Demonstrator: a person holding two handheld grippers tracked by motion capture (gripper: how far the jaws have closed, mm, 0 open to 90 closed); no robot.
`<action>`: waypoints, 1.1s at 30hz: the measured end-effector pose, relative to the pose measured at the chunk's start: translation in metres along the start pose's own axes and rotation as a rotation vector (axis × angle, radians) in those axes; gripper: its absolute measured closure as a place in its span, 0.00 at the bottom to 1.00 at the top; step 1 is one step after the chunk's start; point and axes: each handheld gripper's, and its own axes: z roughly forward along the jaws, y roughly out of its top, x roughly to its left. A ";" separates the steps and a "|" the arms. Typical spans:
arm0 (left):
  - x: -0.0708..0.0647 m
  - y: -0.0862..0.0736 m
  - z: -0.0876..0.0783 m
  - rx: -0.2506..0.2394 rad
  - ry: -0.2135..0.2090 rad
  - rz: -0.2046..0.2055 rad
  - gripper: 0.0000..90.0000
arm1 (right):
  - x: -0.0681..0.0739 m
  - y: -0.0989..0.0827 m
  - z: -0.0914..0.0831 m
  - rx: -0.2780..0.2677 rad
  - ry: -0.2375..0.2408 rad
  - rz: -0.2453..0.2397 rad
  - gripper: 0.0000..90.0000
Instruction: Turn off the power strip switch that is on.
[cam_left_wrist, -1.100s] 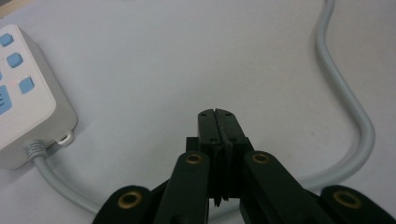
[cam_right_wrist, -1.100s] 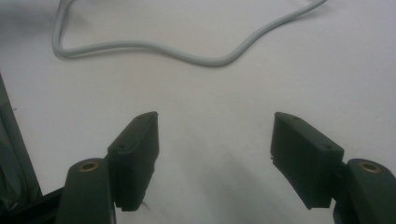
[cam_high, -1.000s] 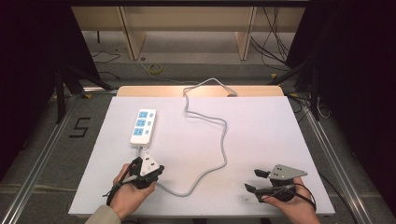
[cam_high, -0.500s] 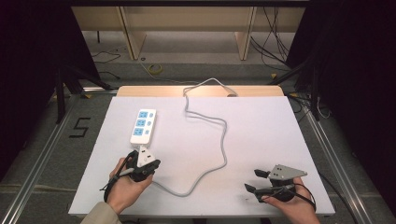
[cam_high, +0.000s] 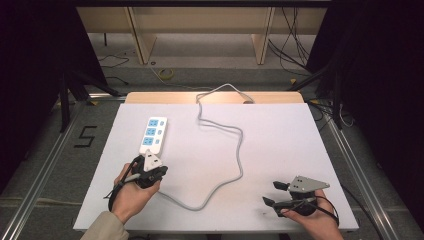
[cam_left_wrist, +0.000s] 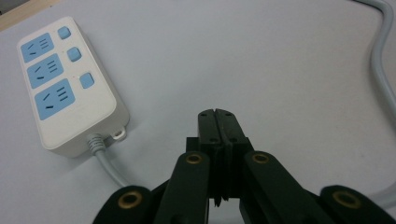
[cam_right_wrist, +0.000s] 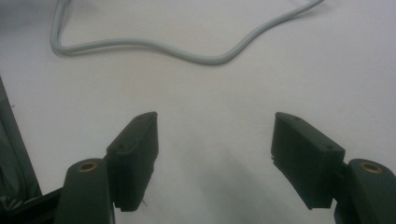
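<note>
Power strip (cam_high: 153, 135): white plastic block with three pale blue sockets and three blue switches, lying flat on the left half of the table, long side running away from the person. Judged rigid and fairly light, with a smooth, somewhat slippery shell; best taken across its narrow width at the middle, or at the end where the cord leaves, clear of the switches. A small lug sits beside the cord exit (cam_left_wrist: 96, 141).

Cord (cam_high: 239, 150): grey, round, limp. It leaves the near end of the strip, loops toward the front edge, winds back across the middle and drops over the far edge. Likely to drag and tug when the strip is shifted.

Left gripper (cam_high: 148, 169): held just at the near end of the strip, not touching it; jaws pressed together with nothing between them, tips (cam_left_wrist: 218, 122) aimed at bare table to the right of the strip.

Right gripper (cam_high: 276, 193): near the front right corner, well apart from the strip; jaws wide apart and empty, over bare surface (cam_right_wrist: 215, 154).

Table (cam_high: 280, 125): matt white board, flat, with a strip of pale wood along the far edge.

Room: grey floor, wooden shelf legs behind, black curtains at both sides, loose cables, a numeral taped to the floor (cam_high: 86, 136).
</note>
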 end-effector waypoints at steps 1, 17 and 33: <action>0.001 0.000 0.000 0.005 0.002 -0.002 1.00 | 0.000 0.000 0.000 0.001 -0.001 -0.002 0.37; 0.020 0.005 0.001 0.032 0.037 -0.040 1.00 | -0.003 0.000 -0.002 0.007 -0.013 -0.012 0.36; 0.031 0.015 0.006 0.065 0.060 -0.052 1.00 | -0.003 0.000 -0.002 0.006 -0.015 -0.014 0.36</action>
